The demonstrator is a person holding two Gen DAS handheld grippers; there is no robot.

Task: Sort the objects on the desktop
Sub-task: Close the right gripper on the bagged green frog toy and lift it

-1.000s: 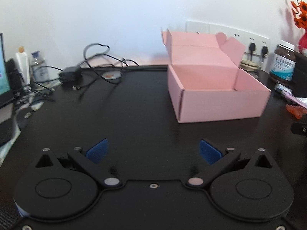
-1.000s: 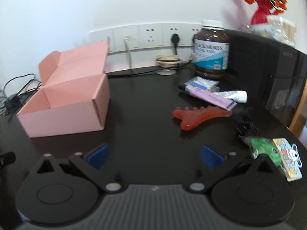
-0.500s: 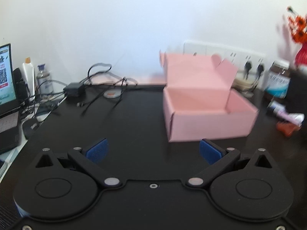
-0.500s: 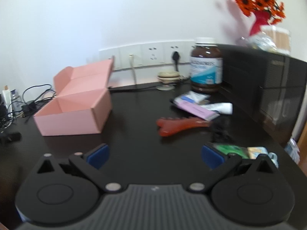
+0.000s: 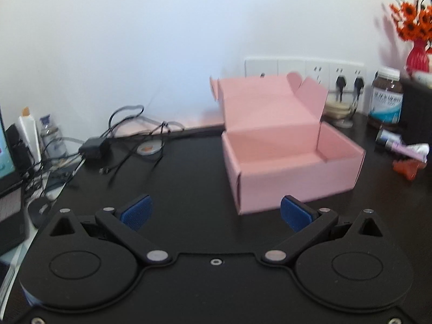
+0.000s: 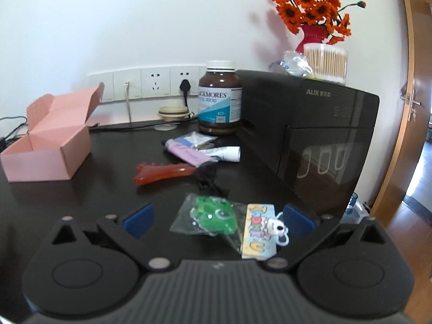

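An open pink cardboard box (image 5: pixel 291 156) sits on the black desk, empty inside, its lid folded back; it also shows at the left of the right wrist view (image 6: pixel 51 148). My left gripper (image 5: pixel 216 213) is open, a little in front of the box's near left corner. My right gripper (image 6: pixel 218 220) is open and low over a bagged green frog toy (image 6: pixel 214 213) and a cartoon card (image 6: pixel 260 233), which lie between its fingers. Beyond them lie a black tangle (image 6: pixel 208 178), an orange-red scraper (image 6: pixel 162 172), a purple tube (image 6: pixel 186 152) and a white tube (image 6: pixel 226 152).
A brown supplement jar (image 6: pixel 220 102) stands by the wall sockets (image 6: pixel 151 83). A black appliance (image 6: pixel 310 129) fills the right side, topped by a cotton swab jar (image 6: pixel 325 62) and a red vase of orange flowers (image 6: pixel 310 8). Cables and a charger (image 5: pixel 94 145) clutter the back left.
Both grippers pulled back from the desk items and rose slightly. The right gripper swung right, so the frog toy and card now lie between its fingers. Both stayed open.
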